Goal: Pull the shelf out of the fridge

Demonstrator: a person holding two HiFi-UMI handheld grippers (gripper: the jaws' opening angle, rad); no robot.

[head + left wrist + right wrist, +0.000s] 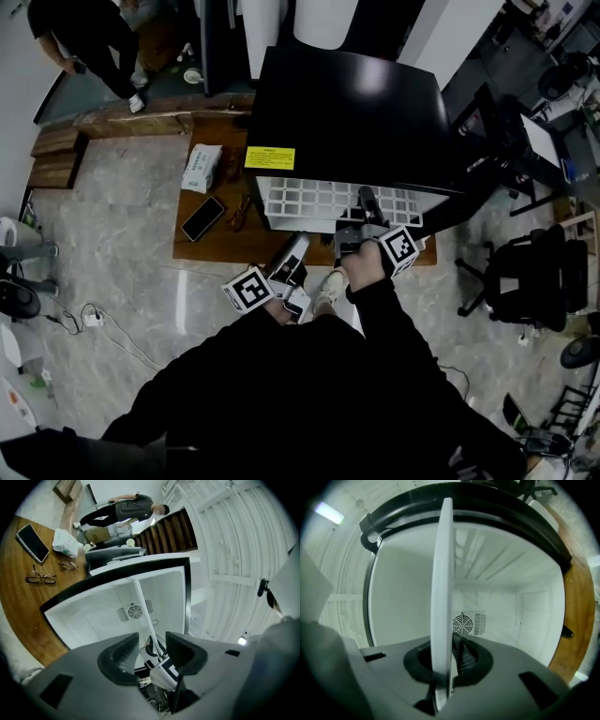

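A black mini fridge (347, 112) stands on a wooden table (211, 246). Its white grid shelf (319, 200) sticks out of the open front. My right gripper (367, 210) is at the shelf's front right part. In the right gripper view the shelf (443, 573) runs edge-on between the pads, and the right gripper (447, 660) is shut on it. My left gripper (298, 246) hovers just in front of the shelf's front edge. The left gripper (152, 653) is open. The thin shelf edge (143, 606) shows in the gap, and the pads do not touch it.
On the table left of the fridge lie a phone (202, 217), glasses (239, 214) and a tissue pack (202, 167). A black office chair (534, 277) stands to the right. A person (89, 42) walks at the far left. A power strip (92, 319) lies on the floor.
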